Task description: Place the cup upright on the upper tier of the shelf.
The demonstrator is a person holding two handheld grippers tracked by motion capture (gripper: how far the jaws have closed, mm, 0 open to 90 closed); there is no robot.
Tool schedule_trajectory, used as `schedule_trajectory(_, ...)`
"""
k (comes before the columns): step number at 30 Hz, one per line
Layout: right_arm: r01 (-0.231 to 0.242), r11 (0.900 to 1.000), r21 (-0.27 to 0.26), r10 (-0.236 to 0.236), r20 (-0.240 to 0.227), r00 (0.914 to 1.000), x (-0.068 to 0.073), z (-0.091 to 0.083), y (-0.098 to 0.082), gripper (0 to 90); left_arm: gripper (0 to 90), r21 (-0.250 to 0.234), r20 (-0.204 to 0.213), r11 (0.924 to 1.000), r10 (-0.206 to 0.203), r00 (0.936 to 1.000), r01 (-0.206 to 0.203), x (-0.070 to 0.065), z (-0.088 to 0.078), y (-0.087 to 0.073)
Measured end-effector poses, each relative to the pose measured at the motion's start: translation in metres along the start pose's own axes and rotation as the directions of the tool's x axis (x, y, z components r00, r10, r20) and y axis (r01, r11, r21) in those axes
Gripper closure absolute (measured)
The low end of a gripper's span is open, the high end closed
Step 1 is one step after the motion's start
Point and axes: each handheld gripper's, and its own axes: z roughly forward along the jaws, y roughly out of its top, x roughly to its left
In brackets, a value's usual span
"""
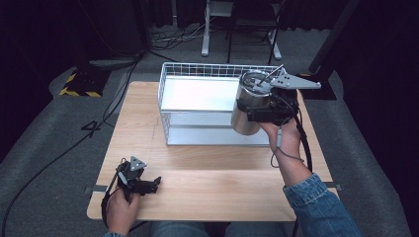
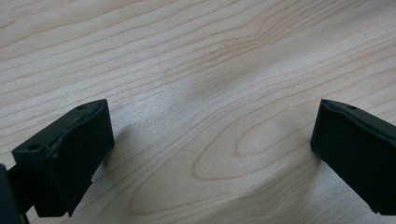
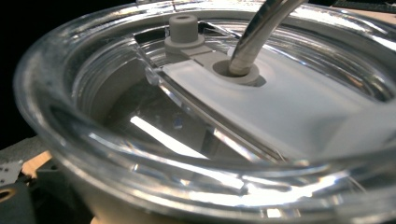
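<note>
The high view looks forward and down over the whole light wooden table (image 1: pixel 207 192). The left gripper view sits very near that table's wood (image 2: pixel 210 70), facing down. The right gripper view presses close over the steel tumbler's clear plastic lid (image 3: pixel 187 140), held above the table's far right part (image 1: pixel 254 81).

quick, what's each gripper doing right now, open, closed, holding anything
Left gripper: open, holding nothing, low over the table.
Right gripper: shut on the steel tumbler, raised beside the wire basket.

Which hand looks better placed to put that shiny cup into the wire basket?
The right gripper, most likely: it holds the steel tumbler at the wire basket's right end. The left gripper rests open, far off, near the table's front edge.
</note>
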Motion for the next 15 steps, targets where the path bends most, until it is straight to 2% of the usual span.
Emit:
schedule_trajectory(6,-0.015,1.0,-0.006,0.015,0.021,0.9997,-0.006,0.011,0.018,3.8,0.0,0.001,0.0,1.0,-0.001,1.0,0.001,0.0,0.0,0.0)
schedule_trajectory(12,0.012,1.0,0.012,-0.013,0.066,0.9978,-0.009,0.025,0.034,3.7,0.0,0.002,0.001,1.0,0.0,1.0,0.0,0.0,0.0,0.001)
schedule_trajectory(15,0.001,1.0,0.014,-0.002,0.071,0.9975,-0.011,0.033,0.042,3.7,0.0,0.002,-0.001,1.0,-0.002,1.0,0.002,0.0,0.0,0.0)
